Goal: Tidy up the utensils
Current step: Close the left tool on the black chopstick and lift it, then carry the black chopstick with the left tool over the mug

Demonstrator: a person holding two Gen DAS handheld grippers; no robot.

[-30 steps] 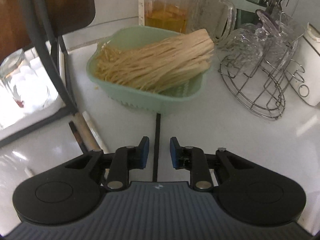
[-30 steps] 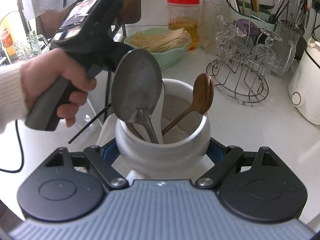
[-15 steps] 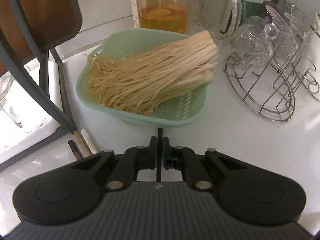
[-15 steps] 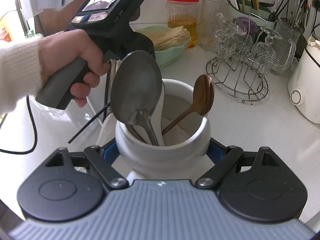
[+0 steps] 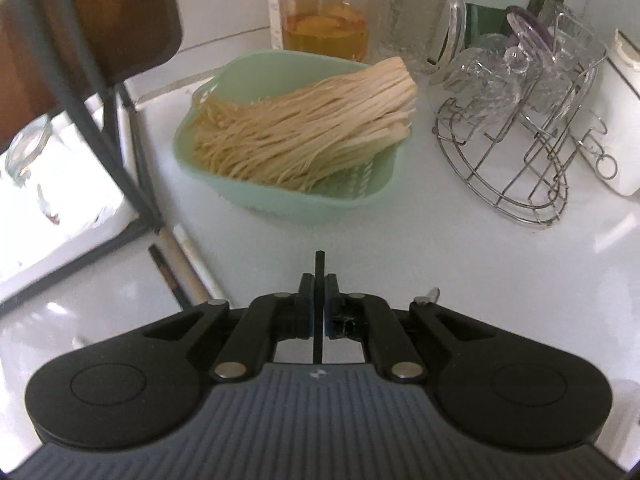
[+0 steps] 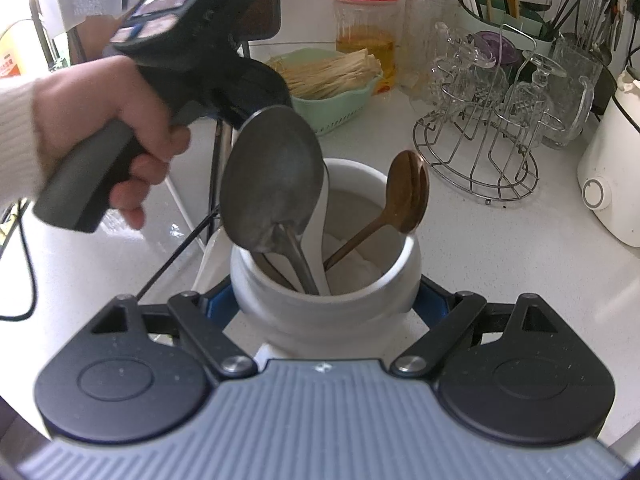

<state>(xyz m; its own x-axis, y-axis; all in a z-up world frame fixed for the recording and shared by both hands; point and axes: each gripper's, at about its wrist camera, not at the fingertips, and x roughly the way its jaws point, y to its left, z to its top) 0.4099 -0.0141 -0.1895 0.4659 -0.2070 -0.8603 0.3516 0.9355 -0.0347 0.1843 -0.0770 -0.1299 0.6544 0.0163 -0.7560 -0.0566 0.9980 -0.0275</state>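
Closest in, the right gripper (image 6: 325, 300) clamps the white crock (image 6: 326, 280) by its sides on the counter, where a steel ladle (image 6: 272, 184), a white spoon (image 6: 320, 248) and a wooden spoon (image 6: 408, 196) stand. The left gripper (image 5: 319, 300) is pinched shut on a thin black chopstick (image 5: 319, 276), its tip poking just past the pads — more sticks (image 5: 180, 268) lie on the counter beside it. To do this well, I'd keep the crock braced and bring the stick nearly upright over the open gap right of the ladle before letting go. Farther back sit the green colander (image 5: 280, 200) and a red-lidded jar (image 6: 366, 28); no writing there is legible — the yellow packet at far left is too blurred.
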